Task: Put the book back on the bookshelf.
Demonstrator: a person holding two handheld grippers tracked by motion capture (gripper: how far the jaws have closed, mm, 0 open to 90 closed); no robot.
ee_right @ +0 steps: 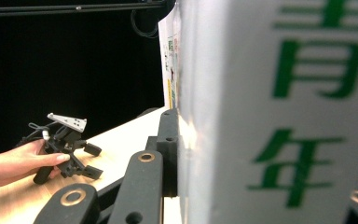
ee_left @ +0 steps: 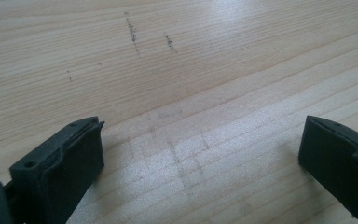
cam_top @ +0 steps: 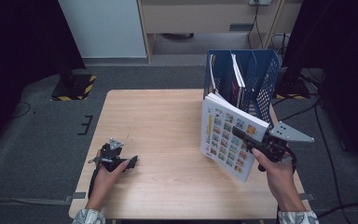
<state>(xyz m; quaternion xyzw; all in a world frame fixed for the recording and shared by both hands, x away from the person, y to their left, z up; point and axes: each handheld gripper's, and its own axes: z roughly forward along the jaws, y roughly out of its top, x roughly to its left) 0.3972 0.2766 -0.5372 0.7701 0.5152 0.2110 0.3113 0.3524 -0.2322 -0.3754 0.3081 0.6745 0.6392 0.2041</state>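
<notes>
Large green characters 青年 printed down the book's (ee_right: 279,116) white spine, readable at right of the right gripper view; cover in the high view tiled with small coloured pictures and a yellow strip at its left edge, too small to read. Held upright and tilted off the table at centre right of the high view, book (cam_top: 228,137) clamped by the right gripper (cam_top: 261,142), jaws closed on its edge, one black pad (ee_right: 169,149) pressed flat against the cover. Directly behind it, at upper right of the high view, a blue mesh file rack (cam_top: 261,77) standing on the far edge of the wooden table (cam_top: 158,121), with a few thin books or booklets upright in its compartments; exact count hard to tell. Near corner of the rack just beside the book's top edge. At lower left of the high view, left gripper (cam_top: 129,163) resting on the table in the person's left hand (cam_top: 103,179), well apart from the book, jaws spread wide with nothing but bare wood between them in the left gripper view. Faint dark scuff marks (ee_left: 133,30) on the wood in that view's upper middle. Black floor stands with yellow-striped bases beyond the table.
</notes>
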